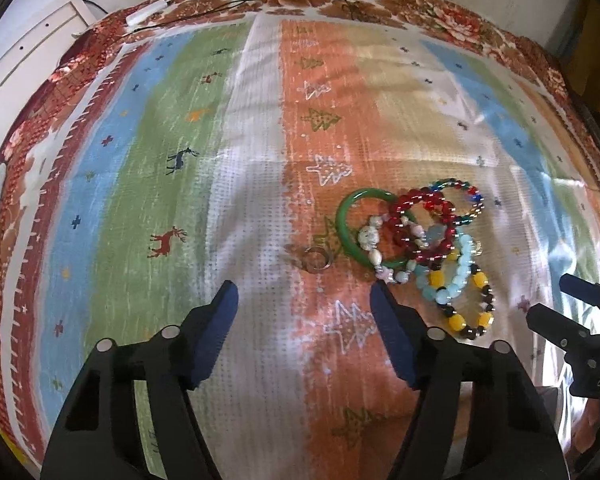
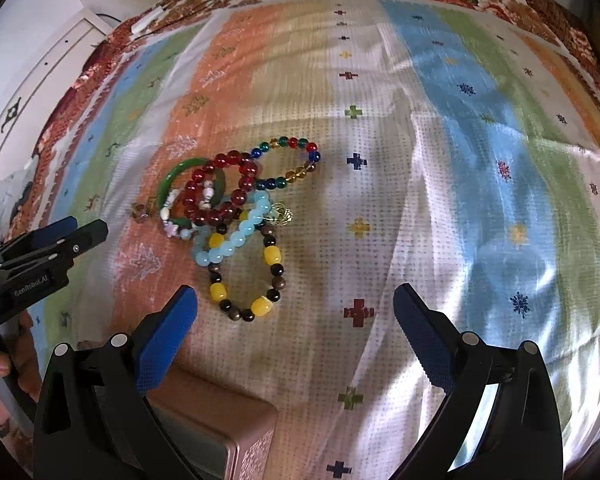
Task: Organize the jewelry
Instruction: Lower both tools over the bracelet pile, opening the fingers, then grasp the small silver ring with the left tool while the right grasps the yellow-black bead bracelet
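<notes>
A brown box [image 2: 236,436] shows at the bottom of the right wrist view, just under the right hand-held gripper's left finger; only a corner and part of its rim are seen, and what lies inside cannot be told.

The jewelry lies in one overlapping heap on a striped cloth [image 1: 260,128] printed with deer, trees and crosses; whether a bed or a surface lies beneath cannot be told. A plain green bangle [image 1: 345,216] sits at the heap's left; a bracelet of dark red beads [image 1: 440,204] crosses it, and a strand of white and pink beads [image 1: 370,236] lies over both; a bracelet of mixed green, blue, red and amber beads [image 2: 296,144] rests at the far side; pale blue beads [image 2: 236,236] run through the middle; a bracelet of yellow, black and brown beads [image 2: 272,256] lies nearest the cameras; a small gold charm [image 2: 278,216] sits among them. A small metal ring [image 1: 318,258] lies alone, just left of the bangle.

The left hand-held gripper [image 1: 304,292] hangs over the cloth, jaws parted with nothing between them; the ring lies just ahead of its gap, the heap ahead and to its right. The right hand-held gripper [image 2: 294,304] is spread wide and empty; the yellow and black bracelet lies just ahead, toward its left finger.
</notes>
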The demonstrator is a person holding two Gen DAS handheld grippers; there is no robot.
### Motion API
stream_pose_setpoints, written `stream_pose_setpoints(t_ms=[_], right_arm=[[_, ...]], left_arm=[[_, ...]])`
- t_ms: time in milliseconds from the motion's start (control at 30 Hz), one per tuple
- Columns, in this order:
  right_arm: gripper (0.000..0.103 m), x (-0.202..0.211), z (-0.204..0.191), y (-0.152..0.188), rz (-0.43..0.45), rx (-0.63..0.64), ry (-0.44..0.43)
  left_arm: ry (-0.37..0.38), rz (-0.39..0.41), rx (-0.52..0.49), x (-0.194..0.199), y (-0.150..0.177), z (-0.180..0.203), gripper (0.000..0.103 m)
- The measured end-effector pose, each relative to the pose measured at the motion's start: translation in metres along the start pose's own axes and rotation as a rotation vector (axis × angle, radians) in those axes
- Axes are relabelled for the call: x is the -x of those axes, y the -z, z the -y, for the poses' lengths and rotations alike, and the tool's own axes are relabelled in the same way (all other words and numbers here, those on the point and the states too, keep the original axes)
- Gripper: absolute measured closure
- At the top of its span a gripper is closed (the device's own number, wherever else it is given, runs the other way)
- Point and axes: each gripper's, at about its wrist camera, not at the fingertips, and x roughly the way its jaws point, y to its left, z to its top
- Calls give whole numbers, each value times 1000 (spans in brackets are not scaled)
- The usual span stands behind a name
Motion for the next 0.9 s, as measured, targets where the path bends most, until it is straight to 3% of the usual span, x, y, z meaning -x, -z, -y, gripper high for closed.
stream_pose_setpoints(t_ms=[267, 467, 767, 900], right_arm=[[12, -14, -4, -6, -31, 17, 14], [24, -27, -5, -9, -63, 20, 24], [34, -47, -7, -15, -98, 28, 46], [44, -50, -7, -15, -95, 30, 63]], left_arm=[[15, -24, -13, -15, -8, 0, 40], [8, -52, -42, -29, -12, 4, 55], [-10, -79, -39, -49, -17, 0, 55], [-23, -77, -38, -55, -22, -1, 55]])
